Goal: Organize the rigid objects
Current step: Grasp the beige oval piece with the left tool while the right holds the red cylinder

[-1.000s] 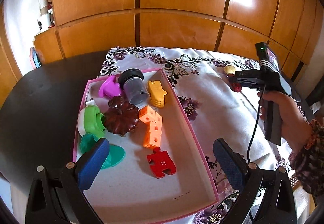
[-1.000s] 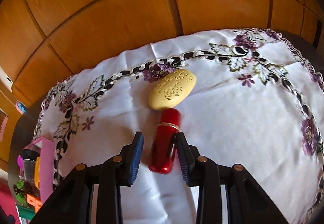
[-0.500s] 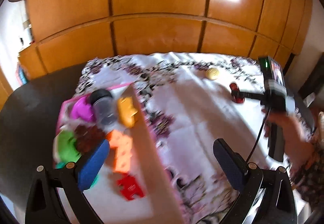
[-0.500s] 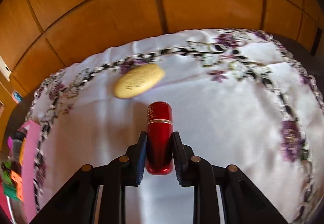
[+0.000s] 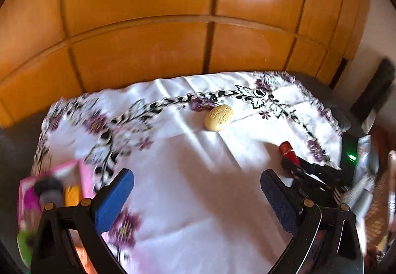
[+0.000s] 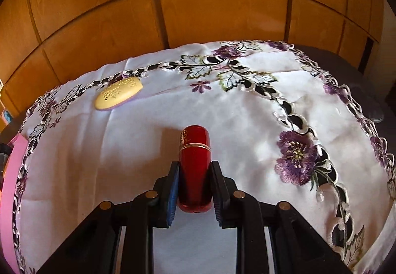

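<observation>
Right wrist view shows the right gripper (image 6: 194,182) pinching a glossy red lipstick tube (image 6: 195,165) between its blue-padded fingers (image 6: 173,189), the tube lying lengthwise along the fingers with its rounded cap end pointing away from the camera and a thin gold band around its middle. Whether the tube rests on the cloth or is held just above it cannot be told. Below it spreads a white tablecloth (image 6: 138,150) embroidered with purple flowers and dark leaves. A yellow oval soap-like piece (image 6: 119,96) with a raised pattern lies on the cloth, well apart from the tube, toward the far left. At the left edge a strip of the pink box (image 6: 11,175) shows. From the left wrist view, the left gripper (image 5: 195,194) hangs over the cloth with its blue pads (image 5: 112,199) spread wide and nothing between them. The pink box sits at the lower left of that view, blurred, with coloured toys (image 5: 71,196) inside that cannot be made out clearly. Wooden cabinet panels (image 5: 138,26) fill the background behind the table.
</observation>
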Action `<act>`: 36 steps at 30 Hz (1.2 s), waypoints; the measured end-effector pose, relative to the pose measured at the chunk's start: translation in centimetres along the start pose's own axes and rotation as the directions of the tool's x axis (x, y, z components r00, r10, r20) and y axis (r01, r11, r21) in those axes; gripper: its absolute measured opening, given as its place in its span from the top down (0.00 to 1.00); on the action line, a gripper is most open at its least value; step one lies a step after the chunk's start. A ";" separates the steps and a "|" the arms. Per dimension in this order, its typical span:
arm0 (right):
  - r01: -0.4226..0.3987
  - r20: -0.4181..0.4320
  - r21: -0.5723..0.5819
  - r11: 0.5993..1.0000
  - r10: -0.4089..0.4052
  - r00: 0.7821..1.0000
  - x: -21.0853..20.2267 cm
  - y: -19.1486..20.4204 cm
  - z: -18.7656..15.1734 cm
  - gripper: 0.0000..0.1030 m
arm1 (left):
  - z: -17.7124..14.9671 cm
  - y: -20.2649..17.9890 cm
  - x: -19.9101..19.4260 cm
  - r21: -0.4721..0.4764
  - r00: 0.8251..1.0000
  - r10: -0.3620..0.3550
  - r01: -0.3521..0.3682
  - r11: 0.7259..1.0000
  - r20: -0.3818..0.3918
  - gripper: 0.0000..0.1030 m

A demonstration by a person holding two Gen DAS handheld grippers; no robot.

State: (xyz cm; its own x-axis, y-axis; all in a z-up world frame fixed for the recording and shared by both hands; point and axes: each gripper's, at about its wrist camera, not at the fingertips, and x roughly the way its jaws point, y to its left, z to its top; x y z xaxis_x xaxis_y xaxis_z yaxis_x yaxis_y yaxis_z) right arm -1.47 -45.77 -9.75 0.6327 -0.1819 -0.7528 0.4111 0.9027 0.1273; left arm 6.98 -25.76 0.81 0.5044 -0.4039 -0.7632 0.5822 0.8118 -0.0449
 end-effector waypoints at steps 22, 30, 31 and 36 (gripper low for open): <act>-0.024 0.035 0.022 0.999 0.024 0.999 0.1 -0.3 -0.5 0.77 | 6.4 -3.8 12.2 0.182 0.999 0.050 -0.049 0.982 -0.004 0.00; -0.024 0.039 0.022 0.999 0.023 0.999 0.1 -0.3 -0.5 0.77 | 6.8 -4.6 15.0 0.212 0.999 0.036 -0.030 0.977 -0.026 0.00; -0.023 0.039 0.022 1.000 0.022 0.999 0.1 -0.3 -0.5 0.77 | 6.8 -4.6 15.3 0.209 0.999 0.024 -0.018 0.978 -0.029 0.02; -0.017 0.040 0.018 1.000 0.016 0.999 0.1 -0.2 -0.5 0.77 | 6.5 -5.3 16.3 0.222 0.999 0.025 -0.016 0.975 -0.041 0.23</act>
State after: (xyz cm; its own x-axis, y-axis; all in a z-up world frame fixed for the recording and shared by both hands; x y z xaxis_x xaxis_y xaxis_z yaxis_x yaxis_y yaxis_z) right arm -1.84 -45.72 -10.18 0.6649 -0.1831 -0.7242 0.4123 0.8983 0.1515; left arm 16.29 -39.46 -7.19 0.4922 -0.3654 -0.7901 0.7016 0.7038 0.1115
